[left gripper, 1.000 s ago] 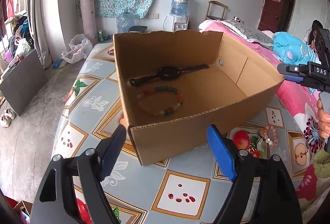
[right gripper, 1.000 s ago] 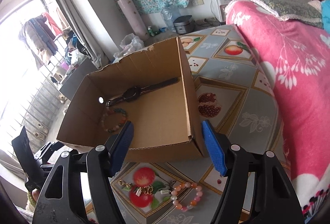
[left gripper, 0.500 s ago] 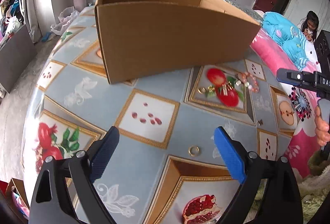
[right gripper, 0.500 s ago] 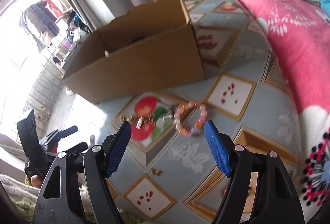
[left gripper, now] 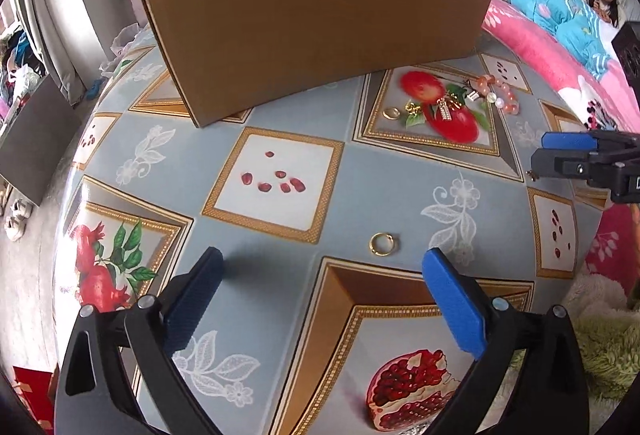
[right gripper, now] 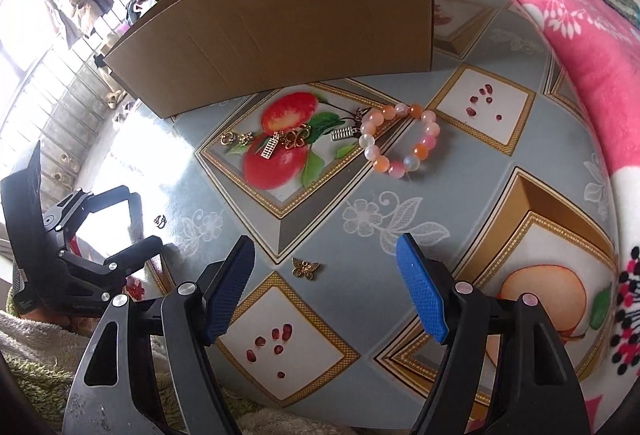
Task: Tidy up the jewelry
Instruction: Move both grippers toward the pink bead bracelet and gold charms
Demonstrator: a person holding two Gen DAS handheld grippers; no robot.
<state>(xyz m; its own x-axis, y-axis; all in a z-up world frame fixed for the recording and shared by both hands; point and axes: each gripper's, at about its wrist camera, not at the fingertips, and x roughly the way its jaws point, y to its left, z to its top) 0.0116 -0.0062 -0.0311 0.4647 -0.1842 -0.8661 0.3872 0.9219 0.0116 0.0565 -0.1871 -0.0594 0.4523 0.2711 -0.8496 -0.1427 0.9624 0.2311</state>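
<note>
Hovering over the patterned table (left gripper: 280, 139), both grippers tilt down toward the scattered jewelry. The left gripper (left gripper: 320, 299) has its blue jaws spread wide, having just been opening, with nothing between them; a gold ring (left gripper: 383, 243) lies on the cloth just ahead of the right-hand jaw, untouched. The right gripper (right gripper: 325, 291) also holds its jaws apart and empty, and a small butterfly charm (right gripper: 305, 268) sits on the table in the gap ahead of them, nearer the left jaw.

Farther off, beside the front wall of the cardboard box (right gripper: 280, 31), lies a pink and orange bead bracelet (right gripper: 400, 145). Just left of it, on the printed red fruit, is a cluster of small gold and silver charms (right gripper: 280, 143), with another small ring (left gripper: 391, 113) at that cluster's far end. The box stands upright on the table with its plain side facing the grippers; its inside cannot be seen from here. A pink floral blanket (right gripper: 560, 15) borders the table on the right.
</note>
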